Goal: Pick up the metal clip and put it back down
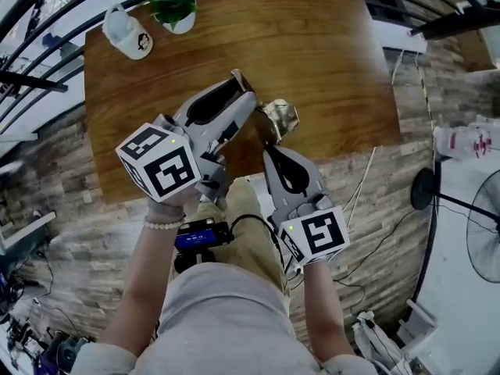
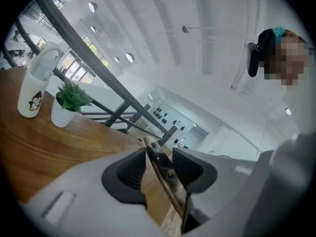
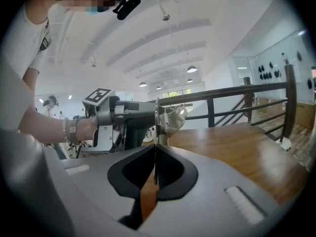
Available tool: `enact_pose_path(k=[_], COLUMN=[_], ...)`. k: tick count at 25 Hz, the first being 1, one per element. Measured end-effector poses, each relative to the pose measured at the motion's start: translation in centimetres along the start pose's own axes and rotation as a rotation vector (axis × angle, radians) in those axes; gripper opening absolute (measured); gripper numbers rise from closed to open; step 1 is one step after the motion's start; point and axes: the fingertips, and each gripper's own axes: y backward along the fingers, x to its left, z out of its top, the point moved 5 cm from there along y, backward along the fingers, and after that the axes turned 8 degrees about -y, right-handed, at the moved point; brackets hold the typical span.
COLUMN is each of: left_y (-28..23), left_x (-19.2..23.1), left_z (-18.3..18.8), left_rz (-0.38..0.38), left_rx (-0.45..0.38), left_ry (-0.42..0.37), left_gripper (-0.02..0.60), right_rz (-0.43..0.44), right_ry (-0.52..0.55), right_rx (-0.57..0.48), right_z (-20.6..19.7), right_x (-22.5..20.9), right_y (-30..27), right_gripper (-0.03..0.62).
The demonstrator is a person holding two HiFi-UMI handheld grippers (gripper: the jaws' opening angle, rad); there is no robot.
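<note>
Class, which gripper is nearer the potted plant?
Left. The left gripper, gripping a metal strip, sits short of the potted plant; the right gripper, shut on the metal clip, is nearer the person.

We note: brown rectangular wooden tabletop (image 1: 328, 61) far; grey-brown plank floor (image 1: 70, 209) near; black metal railing (image 3: 232, 94) beyond; white ribbed ceiling (image 3: 163, 38), round lamps (image 3: 191, 69) lit; black pedestal fan (image 1: 486, 237) right.

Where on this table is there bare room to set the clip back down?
Bare wood: the right half of the table, from the metal clip to the right edge, and the middle below the plant. Crowded: the far-left corner with white cup and plant, and the near edge where left gripper and right gripper meet at the clip.
</note>
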Motion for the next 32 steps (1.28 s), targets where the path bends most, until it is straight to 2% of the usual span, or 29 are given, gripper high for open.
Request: enact_pose_path(k=[8,20,32], left_y=[1.0,2.7,3.2], left_x=[-2.4,-5.8,-6.4], left_z=[3.0,6.3,7.3], left_rz=[-0.028,-0.059,-0.09], left_rx=[-0.064,-0.135,-0.146], left_ry=[-0.057,-0.122,-0.15], left_gripper=[0.166,0.166,0.166], right_rz=[0.02,0.035,0.02], right_ry=[0.045,0.101,0.126], right_rx=[-0.079,-0.137,-0.152], right_z=[2.3,5.0,5.6], right_x=[1.3,3.3,4.2], right_y=[1.3,3.4,3.6], right_gripper=[0.028,0.028,0.028])
